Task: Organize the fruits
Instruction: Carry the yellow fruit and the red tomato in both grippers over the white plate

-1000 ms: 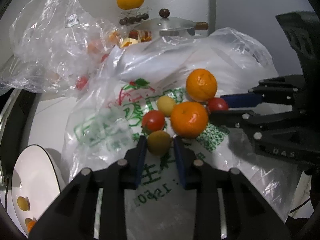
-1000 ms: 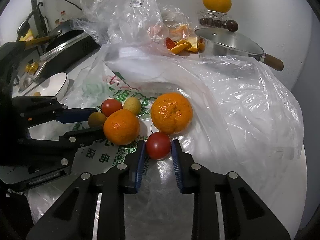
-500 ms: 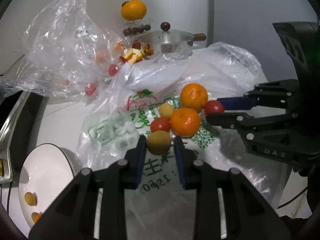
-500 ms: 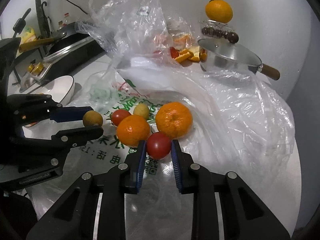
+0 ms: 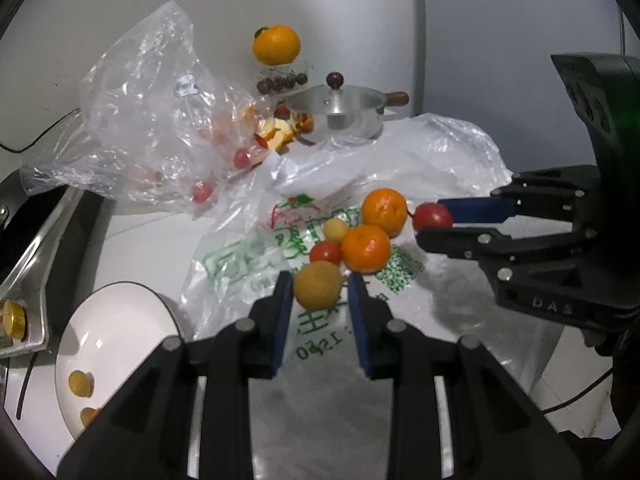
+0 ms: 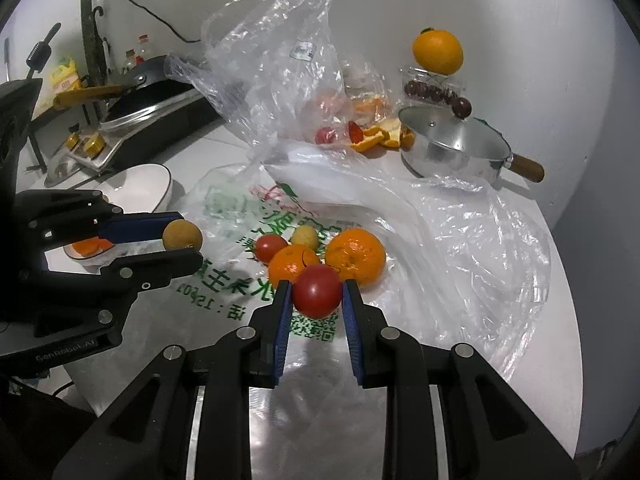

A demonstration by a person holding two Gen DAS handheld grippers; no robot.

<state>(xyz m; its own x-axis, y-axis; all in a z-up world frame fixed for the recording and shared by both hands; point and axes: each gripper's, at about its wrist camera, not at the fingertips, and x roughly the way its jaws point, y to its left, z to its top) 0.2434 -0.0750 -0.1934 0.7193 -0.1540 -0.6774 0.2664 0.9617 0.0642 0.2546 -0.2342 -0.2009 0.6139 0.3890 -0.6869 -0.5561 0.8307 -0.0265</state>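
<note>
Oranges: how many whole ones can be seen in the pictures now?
3. Two oranges lie side by side on the printed plastic bag, one left of the other. A third sits on a clear container by the wall. The crumpled bags may hide more.

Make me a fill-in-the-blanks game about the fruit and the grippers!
1. The right gripper holds a red ____.
2. The left gripper holds a small round fruit coloured ____.
3. The number of oranges lying on the printed bag is ____.
4. The pan has a handle made of ____.

Answers: tomato; yellow; two; wood
</note>
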